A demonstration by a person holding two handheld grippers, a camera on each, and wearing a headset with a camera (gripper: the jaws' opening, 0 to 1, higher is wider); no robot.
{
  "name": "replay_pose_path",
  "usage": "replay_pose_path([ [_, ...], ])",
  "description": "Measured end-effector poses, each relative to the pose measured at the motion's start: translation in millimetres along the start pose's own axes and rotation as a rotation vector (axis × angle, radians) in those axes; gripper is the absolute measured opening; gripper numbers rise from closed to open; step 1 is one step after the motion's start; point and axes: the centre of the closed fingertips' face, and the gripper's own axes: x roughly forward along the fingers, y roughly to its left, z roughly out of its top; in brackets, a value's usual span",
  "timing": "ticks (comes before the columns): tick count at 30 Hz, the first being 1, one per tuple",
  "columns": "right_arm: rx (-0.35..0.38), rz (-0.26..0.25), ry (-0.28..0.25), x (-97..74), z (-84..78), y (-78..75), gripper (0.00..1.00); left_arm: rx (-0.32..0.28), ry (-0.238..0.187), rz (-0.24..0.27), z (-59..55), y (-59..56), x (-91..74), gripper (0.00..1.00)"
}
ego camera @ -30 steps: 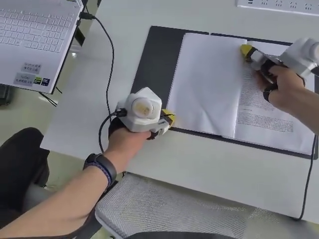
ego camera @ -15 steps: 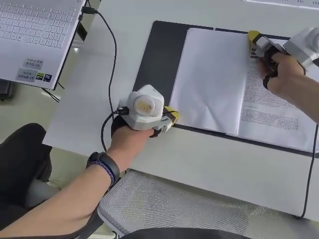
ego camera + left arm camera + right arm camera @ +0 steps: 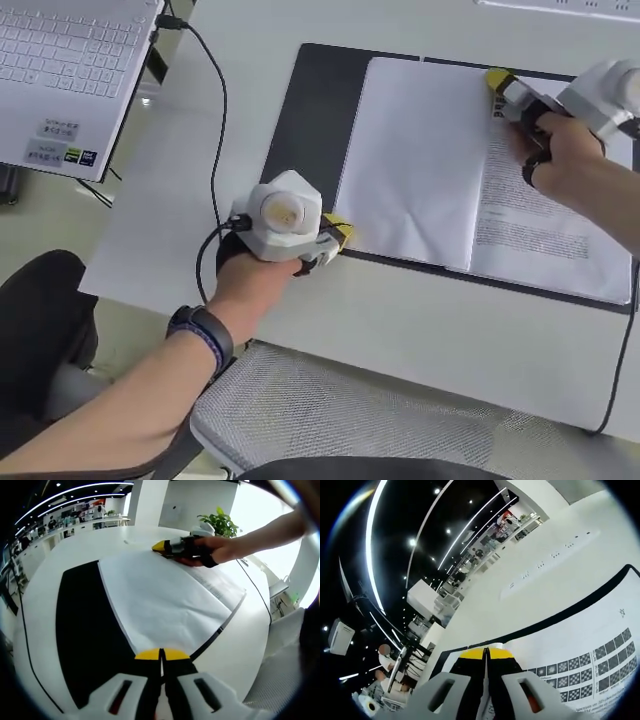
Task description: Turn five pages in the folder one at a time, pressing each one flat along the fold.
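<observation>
A black folder (image 3: 312, 110) lies open on the white table, with a blank turned page (image 3: 415, 160) on its left half and a printed page (image 3: 545, 215) on its right. My right gripper (image 3: 495, 82) is shut, its yellow tips resting on the fold near the top edge. In the right gripper view, the right gripper (image 3: 486, 652) points at the folder's top border and the printed page (image 3: 590, 665). My left gripper (image 3: 340, 235) is shut at the folder's near left edge. In the left gripper view, the left gripper (image 3: 161, 654) touches the blank page (image 3: 165, 600) corner, with the right gripper (image 3: 161, 546) far across.
A white laptop (image 3: 70, 70) sits at the far left with a black cable (image 3: 218, 110) running down to the left hand. A power strip (image 3: 560, 6) lies at the table's back edge. A mesh chair (image 3: 340, 420) is below the table's front edge.
The right gripper stays at the top of the fold, shifting only slightly as the head view moves. The left gripper keeps its place at the folder's near edge.
</observation>
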Motion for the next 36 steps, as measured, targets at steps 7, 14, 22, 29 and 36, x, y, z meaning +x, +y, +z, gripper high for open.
replay_pose_path([
  [7,-0.043,0.035,0.045,-16.1,-12.3,12.9,0.00,-0.001,0.001,0.002,-0.1,0.5,0.5,0.00],
  [14,-0.043,0.065,0.060,-31.9,-25.4,14.3,0.00,-0.004,-0.002,0.002,0.1,0.2,0.0,0.00],
  [22,-0.059,0.080,0.077,-50.8,-40.2,27.8,0.00,0.000,0.004,0.006,0.0,0.1,-0.3,0.00],
  [29,-0.085,0.097,0.094,-70.7,-57.0,37.1,0.00,-0.005,0.002,0.007,0.1,-0.2,-0.8,0.00],
  [36,-0.081,0.121,0.108,-99.7,-80.3,54.3,0.00,-0.005,0.001,0.007,0.1,-0.4,-1.1,0.00],
])
